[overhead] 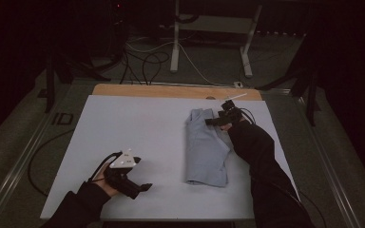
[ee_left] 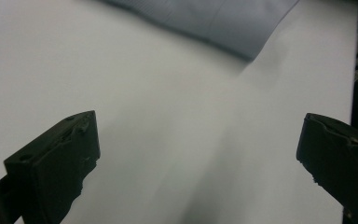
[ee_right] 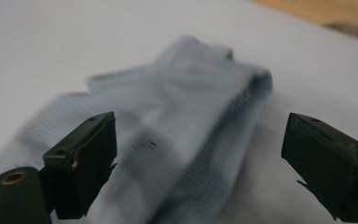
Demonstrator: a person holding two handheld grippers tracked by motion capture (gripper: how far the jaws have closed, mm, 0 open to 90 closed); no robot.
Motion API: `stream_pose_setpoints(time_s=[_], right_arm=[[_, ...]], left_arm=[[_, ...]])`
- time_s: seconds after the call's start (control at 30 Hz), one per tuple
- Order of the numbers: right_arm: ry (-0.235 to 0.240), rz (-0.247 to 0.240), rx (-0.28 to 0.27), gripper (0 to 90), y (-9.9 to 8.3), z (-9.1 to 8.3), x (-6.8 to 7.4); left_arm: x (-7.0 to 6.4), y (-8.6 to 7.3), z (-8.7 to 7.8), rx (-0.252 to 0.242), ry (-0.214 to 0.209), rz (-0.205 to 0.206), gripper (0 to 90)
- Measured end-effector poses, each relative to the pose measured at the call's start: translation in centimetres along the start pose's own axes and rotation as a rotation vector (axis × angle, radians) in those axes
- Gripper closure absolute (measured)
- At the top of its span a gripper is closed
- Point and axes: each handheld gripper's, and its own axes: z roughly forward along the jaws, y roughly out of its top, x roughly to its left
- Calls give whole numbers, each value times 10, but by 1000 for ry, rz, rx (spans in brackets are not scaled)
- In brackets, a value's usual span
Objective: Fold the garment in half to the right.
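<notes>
We see dim room, cables on floor behind white-covered desk. Folded cloth lies right of centre. Right tool gapes at its far end; left tool wide, empty.

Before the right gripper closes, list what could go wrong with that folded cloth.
1. The right gripper hangs open over the far end of the folded light-blue cloth; closing there may catch only the top layer, so the fold could open.
2. The left gripper is open over bare white table surface, apart from the cloth, so nothing pins the near end; a pull may drag the whole bundle.
3. The cloth lies near the table's right edge, so it could slide off.
</notes>
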Motion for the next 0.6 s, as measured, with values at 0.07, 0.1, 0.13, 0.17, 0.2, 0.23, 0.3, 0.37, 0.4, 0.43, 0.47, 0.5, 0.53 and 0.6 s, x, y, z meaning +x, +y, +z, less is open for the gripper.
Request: stream_pose_setpoints(time_s=[0.07,0.1,0.13,0.17,0.2,0.23,0.3,0.37,0.4,0.43,0.47,0.5,0.53,0.6], right_arm=[[16,16,26,102,-6,5,-5],[24,22,38,124,-7,7,-6],[27,25,45,164,-9,8,-7],[42,26,47,210,-10,9,-7],[42,26,47,210,-10,9,-7],[58,35,44,335,-11,9,-8],[68,20,56,481,-10,9,-7],[63,0,59,564,-9,9,-5],[48,-18,61,681,-7,9,-2],[33,-42,62,773,-6,8,0],[16,-70,55,849,-1,7,4],[16,-70,55,849,-1,7,4],[7,-96,38,856,5,6,9],[11,-107,23,857,9,5,12]], left_arm=[[4,-13,-7,-5,11,-26,4],[7,-25,-12,-13,35,-52,4],[7,-25,-12,-13,35,-52,4],[10,-34,-16,-8,61,-72,4],[10,-34,-16,-8,61,-72,4],[11,-37,-18,-8,71,-81,4],[14,-42,-21,-4,88,-90,4],[16,-45,-24,-7,97,-93,4],[17,-46,-25,-11,99,-101,4],[17,-47,-26,-17,104,-103,4],[18,-47,-26,-20,105,-104,4],[18,-48,-26,-25,106,-104,4],[18,-48,-26,-30,107,-103,4],[18,-49,-27,-38,112,-102,4]])
